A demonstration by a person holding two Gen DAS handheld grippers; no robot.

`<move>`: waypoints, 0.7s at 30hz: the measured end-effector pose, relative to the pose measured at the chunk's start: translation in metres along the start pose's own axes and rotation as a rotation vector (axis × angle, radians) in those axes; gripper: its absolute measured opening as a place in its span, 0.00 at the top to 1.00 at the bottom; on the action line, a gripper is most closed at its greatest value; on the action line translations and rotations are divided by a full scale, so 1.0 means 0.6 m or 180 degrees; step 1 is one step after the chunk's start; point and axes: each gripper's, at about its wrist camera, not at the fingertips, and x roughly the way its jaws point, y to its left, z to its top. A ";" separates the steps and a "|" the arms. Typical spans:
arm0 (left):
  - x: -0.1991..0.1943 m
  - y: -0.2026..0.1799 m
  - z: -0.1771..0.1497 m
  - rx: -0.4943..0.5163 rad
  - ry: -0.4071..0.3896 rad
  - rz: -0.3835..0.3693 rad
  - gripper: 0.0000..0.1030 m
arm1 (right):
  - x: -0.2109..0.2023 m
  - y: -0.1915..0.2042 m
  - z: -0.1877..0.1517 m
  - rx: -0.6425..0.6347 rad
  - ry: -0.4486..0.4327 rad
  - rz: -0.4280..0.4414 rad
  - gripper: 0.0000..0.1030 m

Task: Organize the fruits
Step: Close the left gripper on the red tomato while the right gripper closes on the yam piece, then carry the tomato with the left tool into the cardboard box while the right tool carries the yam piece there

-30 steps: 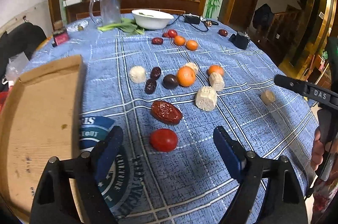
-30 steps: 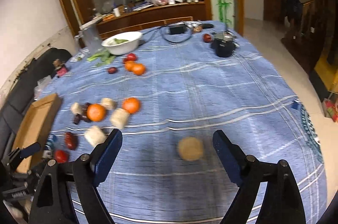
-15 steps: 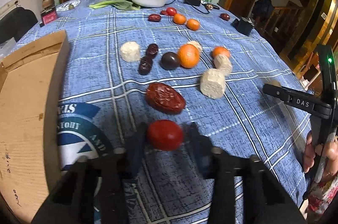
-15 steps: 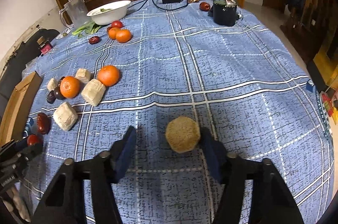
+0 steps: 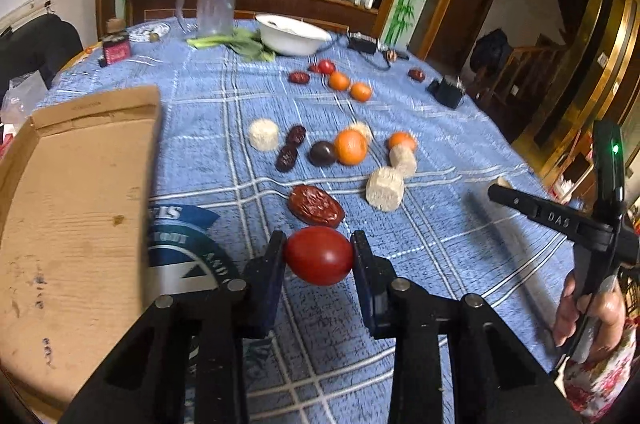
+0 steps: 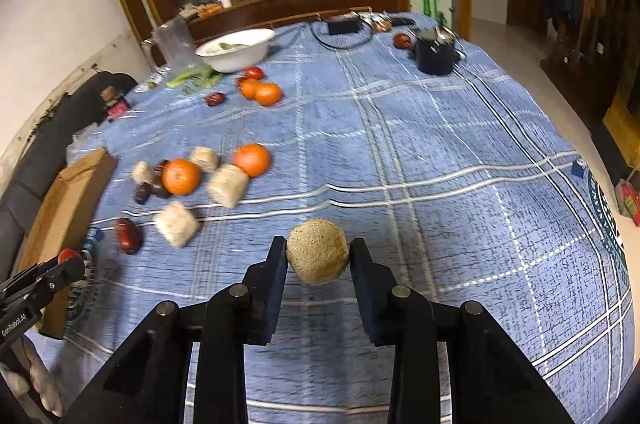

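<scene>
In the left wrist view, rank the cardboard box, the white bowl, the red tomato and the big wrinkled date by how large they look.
1. cardboard box
2. white bowl, though it is far off
3. red tomato and wrinkled date: alike; the tomato is nearer, so unranked.

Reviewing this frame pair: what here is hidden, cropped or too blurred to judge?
- White bowl: contents unclear in both views; its rim hides most, and it is small and far off.
- Cardboard box: cut off by the left wrist view's left edge; only a sliver shows in the right wrist view.
- Tan ball: its underside is hidden in the right wrist view, so whether it is off the tablecloth is unclear.
- Counter clutter: too blurred to name.
</scene>
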 end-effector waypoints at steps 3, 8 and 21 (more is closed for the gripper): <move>-0.045 0.022 0.006 -0.0065 -0.0149 0.0024 0.69 | -0.020 0.047 0.008 -0.0134 -0.0062 0.0214 0.67; -0.116 0.096 0.024 -0.0242 -0.0354 0.0242 0.69 | -0.033 0.152 0.017 -0.0460 -0.0077 0.0577 0.67; -0.111 0.317 0.140 -0.0600 -0.0139 0.0898 0.69 | 0.030 0.457 0.077 -0.1081 0.0115 0.1481 0.66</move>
